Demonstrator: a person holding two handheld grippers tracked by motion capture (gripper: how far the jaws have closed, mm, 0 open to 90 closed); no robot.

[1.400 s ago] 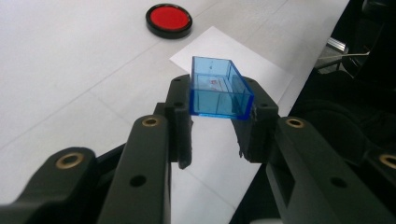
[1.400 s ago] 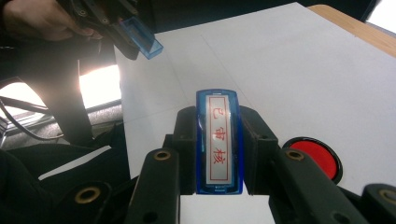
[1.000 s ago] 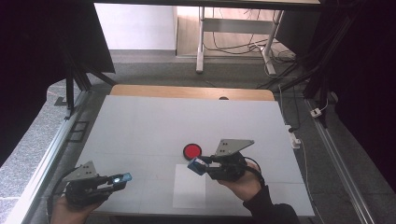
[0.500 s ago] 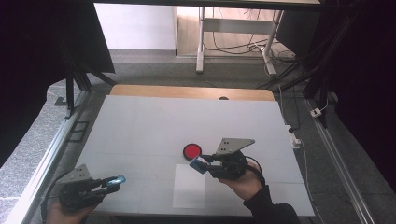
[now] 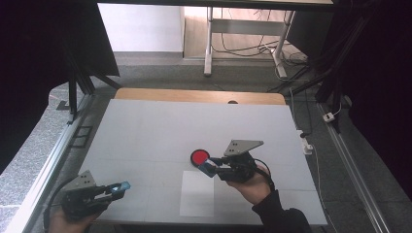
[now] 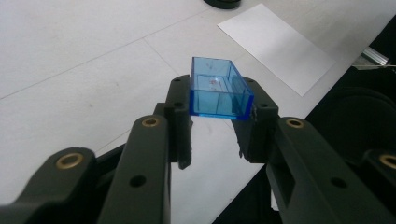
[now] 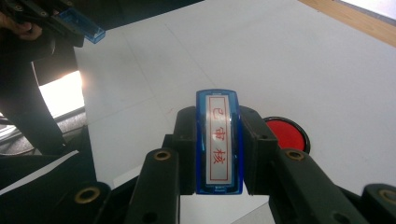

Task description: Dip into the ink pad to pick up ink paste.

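While the right tongs (image 7: 217, 140) clamp the blue stamp (image 7: 218, 140) just beside the red ink pad (image 5: 199, 157), a tilted descent risks uneven inking. Left tongs (image 6: 219, 100) grip the clear blue cap (image 6: 219, 88) over the tabletop (image 5: 145, 136); slippage drops it.

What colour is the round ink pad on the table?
Red, in a black rim: ink pad, clearest in the high view.
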